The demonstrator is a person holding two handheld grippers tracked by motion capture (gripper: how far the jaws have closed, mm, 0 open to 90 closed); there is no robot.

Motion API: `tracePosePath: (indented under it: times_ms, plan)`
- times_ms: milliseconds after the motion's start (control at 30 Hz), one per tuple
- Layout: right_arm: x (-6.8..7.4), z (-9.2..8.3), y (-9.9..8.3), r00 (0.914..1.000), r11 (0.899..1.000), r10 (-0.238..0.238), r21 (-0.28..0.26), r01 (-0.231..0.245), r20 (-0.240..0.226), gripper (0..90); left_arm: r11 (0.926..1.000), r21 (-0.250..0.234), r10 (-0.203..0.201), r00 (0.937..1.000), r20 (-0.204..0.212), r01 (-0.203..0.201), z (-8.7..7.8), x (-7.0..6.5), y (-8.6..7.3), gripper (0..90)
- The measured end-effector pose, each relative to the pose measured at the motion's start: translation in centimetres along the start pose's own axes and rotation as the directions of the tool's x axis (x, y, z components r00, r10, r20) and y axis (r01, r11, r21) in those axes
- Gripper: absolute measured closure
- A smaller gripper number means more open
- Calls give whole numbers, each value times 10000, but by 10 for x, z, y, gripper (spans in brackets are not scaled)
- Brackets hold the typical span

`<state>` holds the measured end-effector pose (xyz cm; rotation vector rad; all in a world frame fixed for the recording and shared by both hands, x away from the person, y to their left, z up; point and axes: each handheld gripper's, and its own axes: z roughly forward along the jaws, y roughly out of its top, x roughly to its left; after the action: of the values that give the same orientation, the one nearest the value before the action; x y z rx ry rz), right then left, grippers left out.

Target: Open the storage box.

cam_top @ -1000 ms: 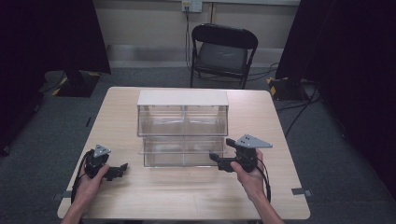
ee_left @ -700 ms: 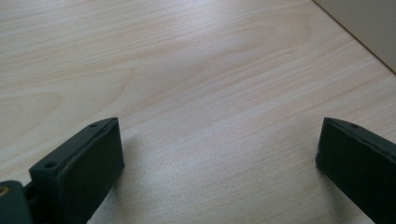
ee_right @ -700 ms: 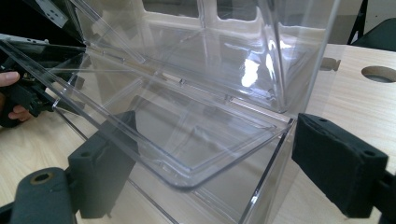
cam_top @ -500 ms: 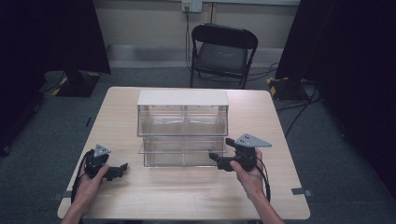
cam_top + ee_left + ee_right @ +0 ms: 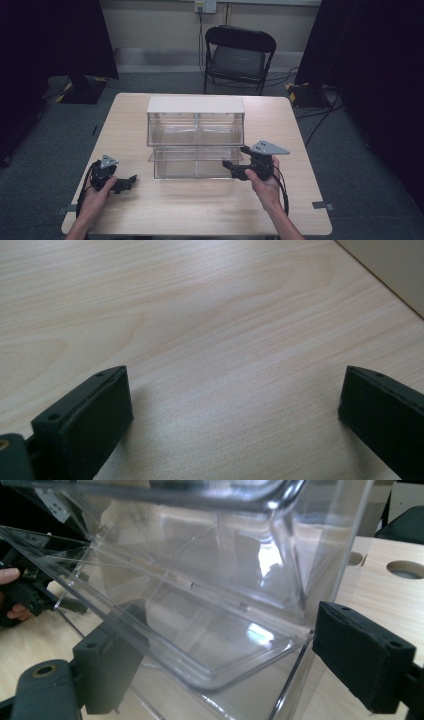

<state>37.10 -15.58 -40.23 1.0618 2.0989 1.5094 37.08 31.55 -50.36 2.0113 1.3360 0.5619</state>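
Right gripper (image 5: 234, 169) is reaching left at the clear bin's (image 5: 196, 137) lower drawer (image 5: 210, 630), fingers spread wide around its corner, prob. not gripping yet. Bin is sitting mid tabletop (image 5: 200, 210), long axis left-right. Left gripper (image 5: 131, 179) is resting low, fingers wide open, empty.
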Motion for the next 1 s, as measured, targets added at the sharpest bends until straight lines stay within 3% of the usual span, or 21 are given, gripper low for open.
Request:
tracePosePath:
  times_ms: [1000]
  plan:
    - [-3, 3, 11, 9996, 9990, 240, -382, -245, -130, 136, 10000, 9, 2, 10000, 0, -2, 0, 0, 0, 2]
